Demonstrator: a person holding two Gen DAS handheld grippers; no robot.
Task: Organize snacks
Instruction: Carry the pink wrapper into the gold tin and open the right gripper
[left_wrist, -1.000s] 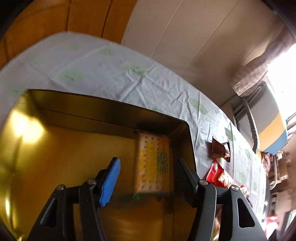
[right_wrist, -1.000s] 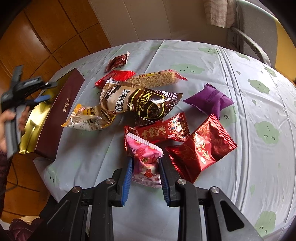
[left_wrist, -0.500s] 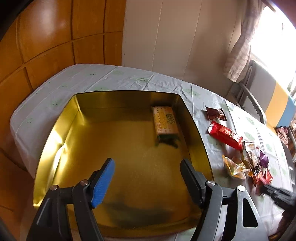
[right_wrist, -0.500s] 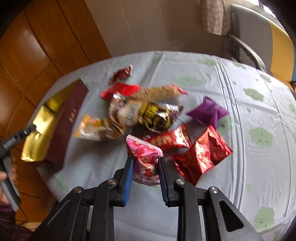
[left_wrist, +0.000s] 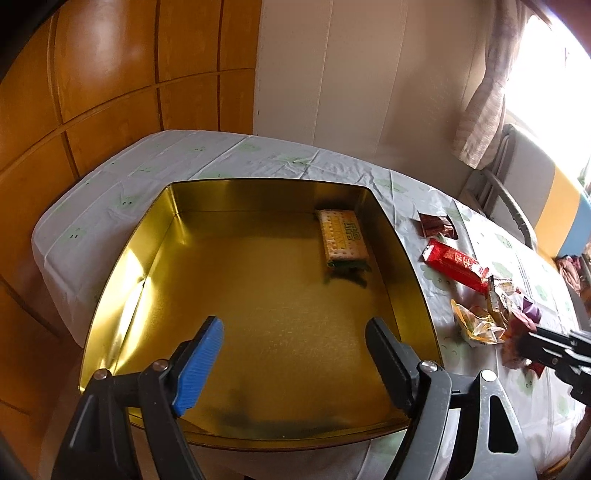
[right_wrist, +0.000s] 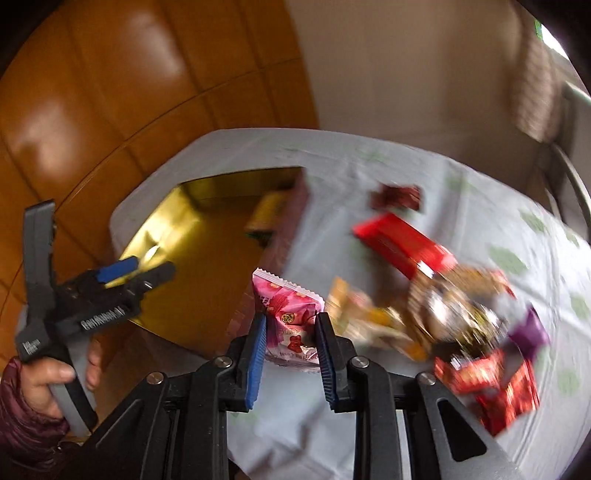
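Note:
A gold tin (left_wrist: 155, 236) sits on the table's left part, and a yellow cracker pack (left_wrist: 343, 232) lies in its far right corner. My left gripper (left_wrist: 295, 332) hovers over the tin's near side, its jaws opening with nothing between them. My right gripper (right_wrist: 290, 325) is shut on a pink snack packet (right_wrist: 288, 314) and holds it off the table near the tin (right_wrist: 184, 236). The left gripper (right_wrist: 136, 273) also shows at the left of the right wrist view, held by a hand (right_wrist: 40, 376).
Loose snacks lie right of the tin: a brown packet (left_wrist: 436, 225), a long red bar (left_wrist: 454, 262), a yellowish packet (left_wrist: 476, 325), red foil packets (right_wrist: 495, 384) and a purple one (right_wrist: 528, 332). A chair (left_wrist: 517, 218) stands beyond the table. Wood panelling is behind.
My left gripper let go of the cracker pack, drew back over the tin and spread wider. My right gripper lifted the pink packet off the table and swung it left toward the tin.

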